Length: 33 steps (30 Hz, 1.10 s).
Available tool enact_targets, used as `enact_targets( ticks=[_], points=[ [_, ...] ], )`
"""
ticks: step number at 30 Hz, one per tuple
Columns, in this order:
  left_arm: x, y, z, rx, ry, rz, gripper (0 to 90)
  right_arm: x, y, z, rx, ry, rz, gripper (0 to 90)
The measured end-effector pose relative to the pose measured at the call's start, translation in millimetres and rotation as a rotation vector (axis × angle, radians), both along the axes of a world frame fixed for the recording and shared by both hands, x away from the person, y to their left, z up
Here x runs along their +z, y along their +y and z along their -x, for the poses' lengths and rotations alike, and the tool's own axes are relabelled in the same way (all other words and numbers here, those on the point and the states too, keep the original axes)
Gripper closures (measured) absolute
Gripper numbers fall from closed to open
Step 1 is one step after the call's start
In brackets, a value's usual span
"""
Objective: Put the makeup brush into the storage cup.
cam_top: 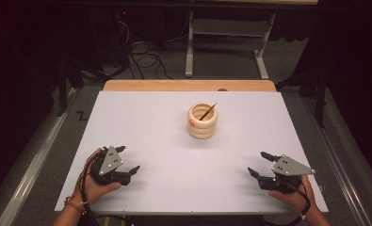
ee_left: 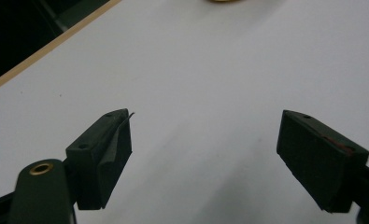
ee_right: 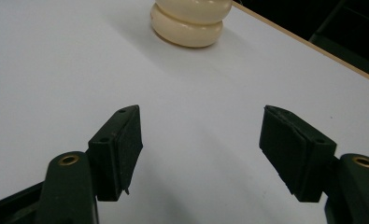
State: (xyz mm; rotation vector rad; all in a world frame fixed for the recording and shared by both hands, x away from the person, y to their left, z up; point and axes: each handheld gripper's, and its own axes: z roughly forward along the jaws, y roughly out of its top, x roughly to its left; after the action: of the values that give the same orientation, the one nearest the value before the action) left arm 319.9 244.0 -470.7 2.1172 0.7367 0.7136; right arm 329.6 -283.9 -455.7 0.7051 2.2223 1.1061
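Low over the table (cam_top: 174,188), both hands hold their grippers' fingers apart, pointing inward, gripping nothing.

The worktop (cam_top: 183,165) is overlooked from above the person's side. Each tongs-mounted view is held low, close to it; the ringed holder (cam_top: 203,121) is shared.

Overhead light fell evenly on the white table (cam_top: 174,141), surroundings lay near black, soft shadows sat under the ringed cup (cam_top: 203,121), and both gripper views were dim, with blurred far edges.
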Motion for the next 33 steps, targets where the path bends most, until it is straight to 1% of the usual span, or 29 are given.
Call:
enact_targets(
  ticks=[3,6,8,9,13,15,22,23,25,26,29,33],
  points=[
    [-4.1,7.1,4.2,0.021,0.015,0.029,19.0,0.0,-1.4,-0.9,-0.004,-0.003,-0.006,31.0],
    [-8.8,15.1,9.2,0.044,0.031,0.094,19.1,0.8,-2.5,-0.1,-0.006,-0.004,-0.007,30.9],
    [-11.1,19.7,12.5,0.071,0.034,0.127,19.5,1.0,-3.0,0.0,-0.009,-0.009,-0.003,31.0],
    [-11.8,22.0,13.7,0.076,0.040,0.141,20.0,1.2,-3.3,0.2,-0.012,-0.008,-0.006,31.0],
    [-15.4,28.4,16.5,0.104,0.056,0.181,19.7,1.7,-3.9,0.9,-0.016,-0.003,-0.013,30.9],
    [-15.7,28.5,17.2,0.119,0.048,0.178,19.3,1.7,-4.2,0.8,-0.016,-0.005,-0.010,30.9],
    [-15.1,26.5,19.2,0.119,0.022,0.175,19.3,2.0,-4.4,1.2,-0.014,-0.011,-0.004,30.9],
    [-14.8,26.1,19.2,0.117,0.018,0.165,19.3,1.9,-4.0,1.7,-0.020,-0.008,-0.001,30.9],
    [-14.2,25.7,20.2,0.117,0.009,0.166,19.1,1.4,-2.7,2.2,-0.019,-0.003,0.001,30.9],
    [-13.8,25.7,21.0,0.121,0.006,0.159,19.1,1.3,-2.5,1.9,-0.017,-0.010,0.006,30.9],
    [-13.0,26.6,22.5,0.131,-0.003,0.163,19.0,1.3,-1.8,1.6,-0.014,-0.006,0.009,30.9],
    [-13.1,27.2,21.8,0.133,-0.001,0.169,19.1,1.2,-0.3,1.5,-0.009,0.002,0.007,30.7]
  ],
)
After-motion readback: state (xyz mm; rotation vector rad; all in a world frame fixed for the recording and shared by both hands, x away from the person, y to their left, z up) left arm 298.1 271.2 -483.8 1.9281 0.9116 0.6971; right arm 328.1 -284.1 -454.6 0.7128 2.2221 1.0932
